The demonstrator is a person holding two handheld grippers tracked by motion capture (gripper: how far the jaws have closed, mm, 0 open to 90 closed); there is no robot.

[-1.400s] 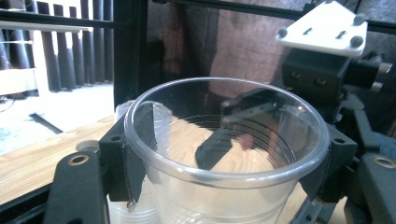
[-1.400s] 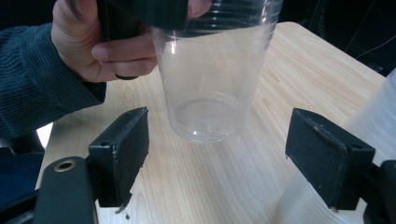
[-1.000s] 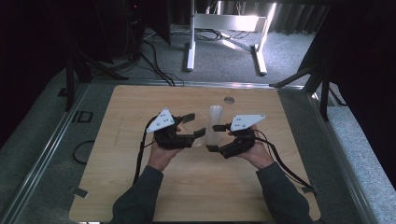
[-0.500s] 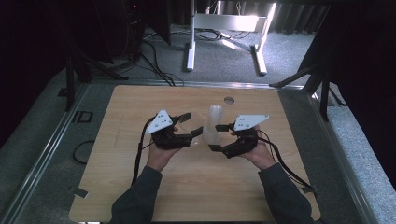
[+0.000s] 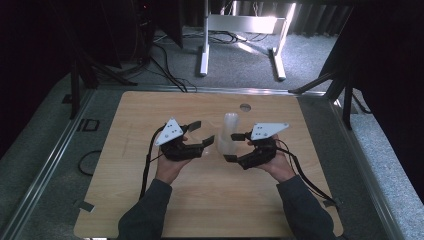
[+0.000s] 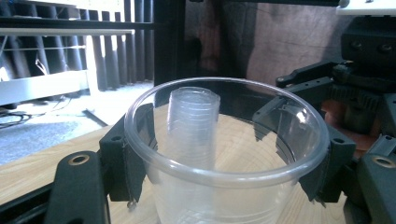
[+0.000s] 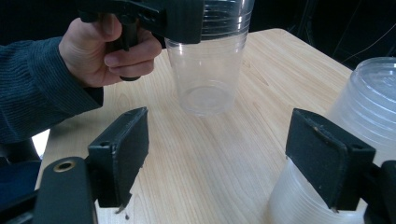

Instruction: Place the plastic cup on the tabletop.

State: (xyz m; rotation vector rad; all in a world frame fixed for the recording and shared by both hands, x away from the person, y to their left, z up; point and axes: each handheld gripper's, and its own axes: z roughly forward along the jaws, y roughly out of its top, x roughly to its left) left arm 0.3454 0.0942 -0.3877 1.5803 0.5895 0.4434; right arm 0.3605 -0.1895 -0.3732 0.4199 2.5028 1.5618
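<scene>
holding a clear plastic cup [image 6: 219, 163] in my left gripper [image 5: 197, 141], i keep it just above the wooden tabletop [image 5: 210, 200]. my left jaws press on the cup from both sides, one black pad on each side of its rim. in the left gripper view i look down into the open top of the cup, and through it i see a tall stack of clear cups [image 6: 194, 126] standing upside down farther off.

in the right gripper view the held cup [image 7: 208, 70] hangs upright with its round bottom a little over the wood, and my left hand [image 7: 112, 49] is wrapped around the black handle beside it.

my right gripper [image 5: 232, 146] sits close to the stack of cups [image 5: 228, 132] near the middle of the tabletop. its jaws are wide apart and hold nothing. one jaw is just beside the stack, right at its lower part [image 7: 369, 121], and i cannot tell if it touches. the other jaw is out over bare wood.

the held cup and the stack are near each other, between my two hands.
</scene>
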